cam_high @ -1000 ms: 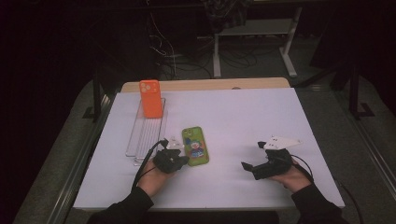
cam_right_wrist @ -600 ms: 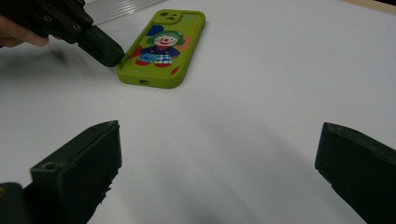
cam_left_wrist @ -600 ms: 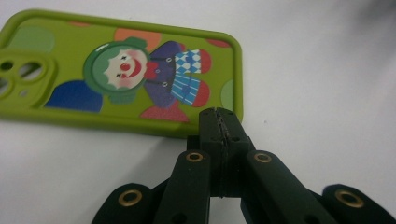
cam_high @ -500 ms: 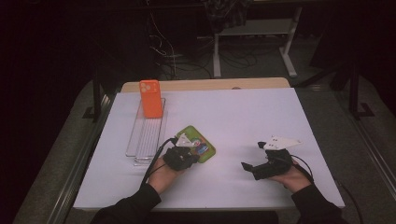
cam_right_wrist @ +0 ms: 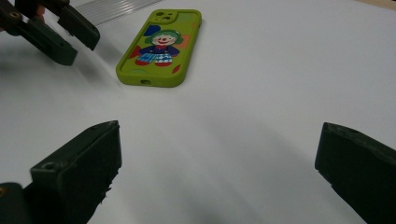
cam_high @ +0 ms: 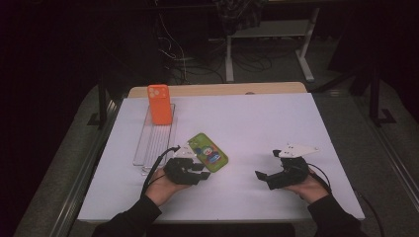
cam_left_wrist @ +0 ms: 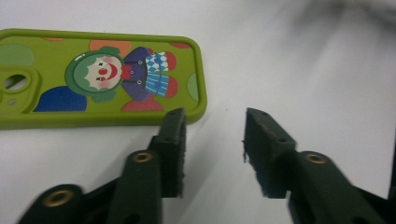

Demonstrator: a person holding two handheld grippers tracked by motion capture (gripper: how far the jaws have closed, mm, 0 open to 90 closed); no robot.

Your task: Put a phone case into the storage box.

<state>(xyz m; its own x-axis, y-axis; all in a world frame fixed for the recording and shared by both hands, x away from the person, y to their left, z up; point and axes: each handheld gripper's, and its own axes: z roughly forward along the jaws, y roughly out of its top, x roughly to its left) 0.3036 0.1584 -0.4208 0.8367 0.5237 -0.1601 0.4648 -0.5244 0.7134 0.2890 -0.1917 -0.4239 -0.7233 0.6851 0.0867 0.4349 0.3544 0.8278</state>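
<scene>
High view: green phone case [cam_high: 209,152] flat on white table [cam_high: 257,123], just beyond left hand-held gripper [cam_high: 198,170]; orange phone case [cam_high: 159,103] upright at far end of clear slotted rack [cam_high: 154,140]; right hand-held gripper [cam_high: 263,174] well apart to the right, resting in hand. Left gripper view: clown print on green case [cam_left_wrist: 100,77] legible, camera cutout at left; left jaw tip just at the case's near corner, whether touching cannot be told; jaws just opened to a moderate gap, nothing between them. Right gripper view: right jaws spread wide over bare table, empty; green case [cam_right_wrist: 161,46] seen end-on with port slot, left gripper [cam_right_wrist: 74,39] beside it.
</scene>
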